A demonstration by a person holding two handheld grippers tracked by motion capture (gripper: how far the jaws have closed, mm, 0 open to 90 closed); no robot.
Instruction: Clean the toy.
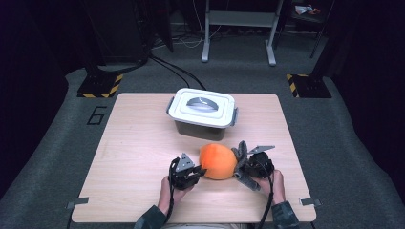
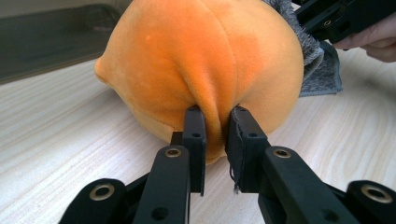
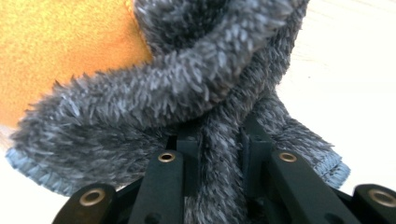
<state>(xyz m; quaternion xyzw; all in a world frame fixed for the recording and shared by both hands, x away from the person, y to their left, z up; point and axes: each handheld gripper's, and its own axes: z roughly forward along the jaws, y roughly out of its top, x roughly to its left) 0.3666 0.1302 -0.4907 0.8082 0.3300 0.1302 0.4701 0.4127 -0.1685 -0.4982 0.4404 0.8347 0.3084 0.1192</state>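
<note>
An orange plush ball [image 1: 218,161] lies on the wooden table [image 1: 138,143] near its front edge, between my two grippers. My left gripper [image 1: 199,171] presses in from the ball's left and is shut on a pinched fold of the orange plush [image 2: 217,126]. A grey fuzzy cloth [image 1: 241,155] hangs against the ball's right side. My right gripper [image 1: 242,168] is shut on that grey cloth [image 3: 219,158], which bunches over its jaws, with the orange plush [image 3: 60,51] just behind it.
A grey box with a white clip-on lid [image 1: 203,112] stands behind the ball at the table's middle back. Bare tabletop lies to the left and right. A hand [image 2: 371,39] holds the other gripper in the left gripper view.
</note>
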